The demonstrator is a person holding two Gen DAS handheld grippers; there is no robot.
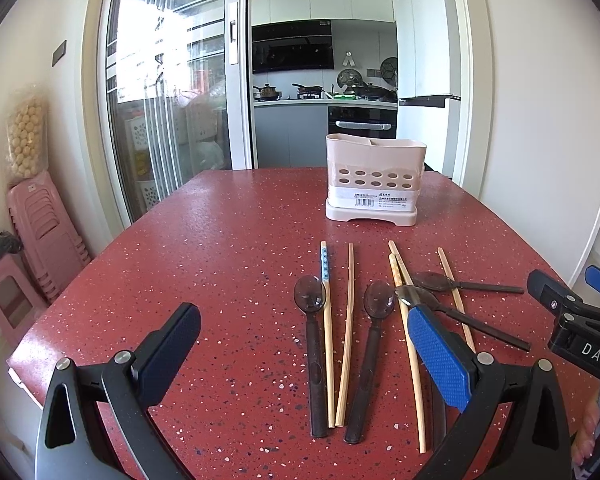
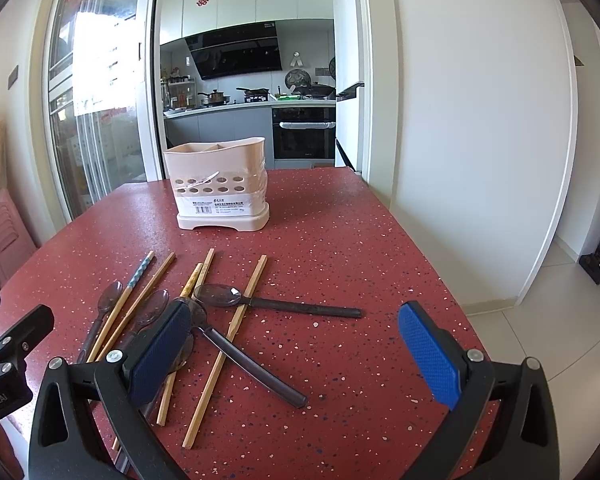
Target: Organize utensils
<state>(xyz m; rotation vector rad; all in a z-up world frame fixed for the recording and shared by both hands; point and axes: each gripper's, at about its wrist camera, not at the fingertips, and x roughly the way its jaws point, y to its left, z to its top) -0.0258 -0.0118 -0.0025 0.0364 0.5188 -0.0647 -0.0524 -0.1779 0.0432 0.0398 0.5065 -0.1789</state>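
The left gripper [image 1: 304,344] occupies the lower part of the left wrist view with its jaws spread wide and nothing between the blue pads [image 1: 438,354]; it hangs above the red speckled table [image 1: 204,264]. The right gripper [image 2: 296,350] fills the lower part of the right wrist view, likewise spread wide and holding nothing. The beige utensil holder [image 1: 374,178] stands upright on its base at the far side of the table, right of centre in the left wrist view and left of centre in the right wrist view; its front wall has two rows of round holes above a printed label, and a divider shows inside the rim. The utensils lie loose on the table in front of the holder, well apart from it. In the left wrist view, centre frame, a dark plastic spoon [image 1: 314,344] lies lengthwise with a blue-patterned chopstick [image 1: 327,320] touching its right edge; just beside that lies a plain wooden chopstick [image 1: 347,332], then a second dark spoon [image 1: 370,360]. Right of centre, two chopsticks [image 1: 404,304] lie close together, and a third spoon [image 1: 460,316] crosses them at an angle. A fourth spoon [image 1: 466,284] lies crosswise at centre right, its handle pointing toward the right edge, over another chopstick [image 1: 454,292]. The body of the right gripper shows at the right edge of that view.
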